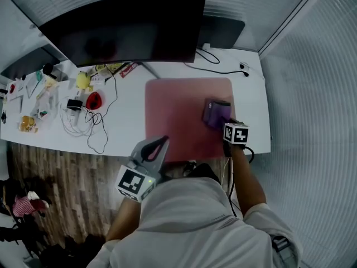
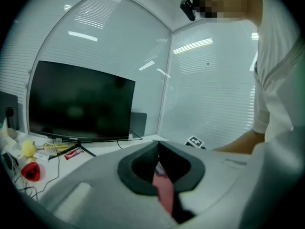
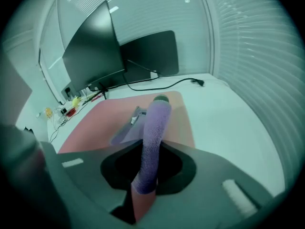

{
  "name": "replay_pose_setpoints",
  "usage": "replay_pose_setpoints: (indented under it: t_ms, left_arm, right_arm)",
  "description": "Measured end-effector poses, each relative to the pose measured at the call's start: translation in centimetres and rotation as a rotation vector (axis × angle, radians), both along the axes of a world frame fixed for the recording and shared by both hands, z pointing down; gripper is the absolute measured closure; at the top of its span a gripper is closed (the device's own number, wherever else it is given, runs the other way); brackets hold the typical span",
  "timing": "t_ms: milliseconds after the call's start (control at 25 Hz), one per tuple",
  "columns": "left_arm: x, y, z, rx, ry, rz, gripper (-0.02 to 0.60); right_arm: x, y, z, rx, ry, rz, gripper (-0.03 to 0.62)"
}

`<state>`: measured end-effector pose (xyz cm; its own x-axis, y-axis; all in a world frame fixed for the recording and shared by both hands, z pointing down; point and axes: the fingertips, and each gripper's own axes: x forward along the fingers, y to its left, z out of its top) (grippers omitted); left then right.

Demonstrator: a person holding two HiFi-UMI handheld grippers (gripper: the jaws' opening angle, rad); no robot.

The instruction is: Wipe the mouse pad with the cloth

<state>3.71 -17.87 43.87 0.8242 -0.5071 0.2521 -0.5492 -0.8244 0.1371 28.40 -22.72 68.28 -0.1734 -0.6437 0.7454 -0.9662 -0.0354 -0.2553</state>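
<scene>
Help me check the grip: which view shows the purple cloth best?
The right gripper view: the cloth fills the middle, pinched between the right gripper's jaws, over the pink mouse pad. The head view shows only a small purple patch by that gripper. The left gripper view shows none that I can make out.

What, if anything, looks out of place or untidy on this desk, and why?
Nothing looks spilled or damaged. The one untidy spot is the desk's left end, where loose cables lie tangled among small items. The mouse pad lies flat and straight, with the cloth bunched in the right claw.
</scene>
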Motion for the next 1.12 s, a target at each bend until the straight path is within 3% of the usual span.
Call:
replay_pose_setpoints:
  t_ms: [320, 520, 640, 760, 920, 1120]
  left_arm:
    - [5.2, 0.3, 1.3, -0.027, -0.015, 0.027, 0.578]
    - [5.0, 0.4, 1.2, -0.031, -0.013, 0.043, 0.578]
    - [3.1, 0.2, 0.7, -0.029, -0.001, 0.034, 0.578]
    - [0.1, -0.1, -0.1, -0.024, 0.002, 0.019, 0.578]
    - [-4.9, 0.1, -0.8, -0.016, 0.003, -0.015, 0.578]
    - [-13.0, 1.7, -1.2, -0.010, -0.008, -0.076, 0.578]
  right_arm:
    - [10.9, 3.8, 0.8, -0.006, 0.030, 0.180, 0.533]
    - [9.5, 4.6, -2.3, 0.081, -0.002, 0.191, 0.534]
    - [3.9, 3.7, -6.2, 0.174, -0.061, 0.119, 0.534]
    - [-4.6, 2.7, -9.0, 0.220, -0.154, 0.014, 0.534]
    - [-16.8, 2.1, -10.5, 0.232, -0.267, -0.157, 0.534]
    - [-31.3, 2.6, -10.3, 0.201, -0.304, -0.397, 0.534]
